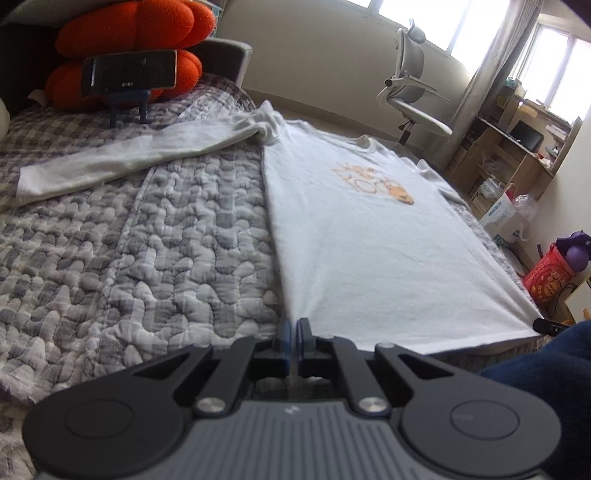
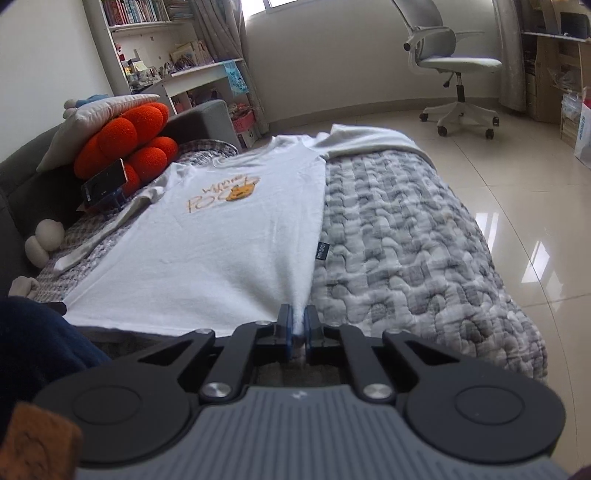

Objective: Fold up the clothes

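Observation:
A white long-sleeved shirt (image 1: 369, 236) with an orange print lies flat, chest up, on a grey quilted bed cover (image 1: 129, 240). My left gripper (image 1: 293, 326) is shut on the shirt's near left hem corner. Its left sleeve (image 1: 129, 155) stretches out across the cover. In the right wrist view the same shirt (image 2: 221, 240) runs away from me, and my right gripper (image 2: 298, 317) is shut on the near right hem corner, white cloth bunched between the blue pads. The right sleeve (image 2: 369, 138) lies toward the far bed edge.
Orange cushions (image 1: 133, 33) and a phone on a stand (image 1: 129, 74) sit at the head of the bed. A white office chair (image 2: 458, 70) stands on the tiled floor (image 2: 535, 221) right of the bed. Shelves (image 2: 177, 62), a desk and bags line the walls. A dark blue sleeve (image 2: 33, 332) is beside me.

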The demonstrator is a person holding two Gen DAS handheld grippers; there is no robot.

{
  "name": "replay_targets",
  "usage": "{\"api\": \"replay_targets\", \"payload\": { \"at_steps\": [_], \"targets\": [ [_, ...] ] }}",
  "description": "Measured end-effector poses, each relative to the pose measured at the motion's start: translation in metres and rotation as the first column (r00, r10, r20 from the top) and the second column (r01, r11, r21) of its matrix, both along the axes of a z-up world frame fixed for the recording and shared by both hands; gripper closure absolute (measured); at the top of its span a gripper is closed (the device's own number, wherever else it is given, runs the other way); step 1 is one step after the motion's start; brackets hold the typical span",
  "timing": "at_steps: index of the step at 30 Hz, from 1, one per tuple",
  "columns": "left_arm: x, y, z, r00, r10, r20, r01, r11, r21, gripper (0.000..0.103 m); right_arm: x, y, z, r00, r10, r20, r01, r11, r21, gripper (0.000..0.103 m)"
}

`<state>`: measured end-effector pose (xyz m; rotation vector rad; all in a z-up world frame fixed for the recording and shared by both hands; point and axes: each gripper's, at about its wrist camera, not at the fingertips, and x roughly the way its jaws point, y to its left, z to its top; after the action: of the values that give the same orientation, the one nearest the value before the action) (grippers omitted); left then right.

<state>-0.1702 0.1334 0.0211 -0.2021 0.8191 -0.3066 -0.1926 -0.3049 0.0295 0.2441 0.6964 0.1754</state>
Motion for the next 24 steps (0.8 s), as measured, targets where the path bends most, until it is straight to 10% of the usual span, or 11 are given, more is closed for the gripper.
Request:
{"api": "replay_targets", "payload": {
  "at_steps": [24],
  "targets": [
    [0.009, 0.030, 0.017, 0.995, 0.092, 0.029, -0.091, 0.996, -0.011, 0.073, 0.015, -0.008, 0.012, 0.999, -0.020, 0.048, 0.021, 1.000, -0.014, 0.089]
  ]
}}
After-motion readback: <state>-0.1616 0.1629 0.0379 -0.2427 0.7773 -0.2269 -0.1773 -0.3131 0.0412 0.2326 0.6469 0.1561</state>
